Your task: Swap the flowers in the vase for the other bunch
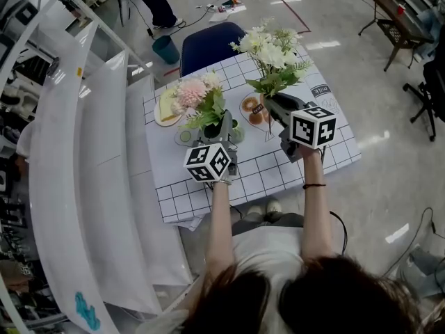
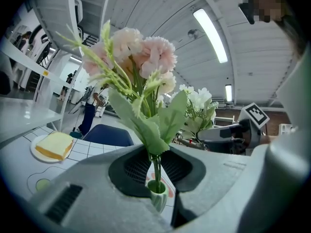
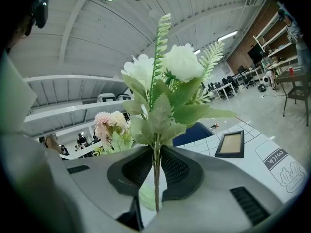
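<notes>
The vase (image 2: pixel 158 194), small and ribbed in green and white, stands near the middle of the checked counter (image 1: pixel 278 165), a little to the left. The pink bunch (image 2: pixel 146 57) is still in it, its stems running straight down into the mouth. My left tool (image 2: pixel 156 166) is clenched on those stems just above the rim, pointing level, with the blooms and leaves fanning out over the jaws. So the old flowers are gripped but not yet lifted. To the right, well clear of the vase, my right tool (image 3: pixel 156 171) grasps the single stem of the white bunch (image 3: pixel 182 62). It holds that bunch upright in the air over the right part of the counter, with the stem's lower end hanging free below the pads. I judge the swap to be less than half done: the new bunch is picked up and waiting, and the old one is seized. What is left is to draw the pink stems straight up out of the vase, lay them down somewhere on the counter, then lower the white stem into the mouth and let go. The vase looks light, so it may rise with the stems. Farther left sits a plate (image 2: pixel 36 155) with a yellow slice, and a blue chair (image 1: pixel 208 44) stands beyond the far edge.
</notes>
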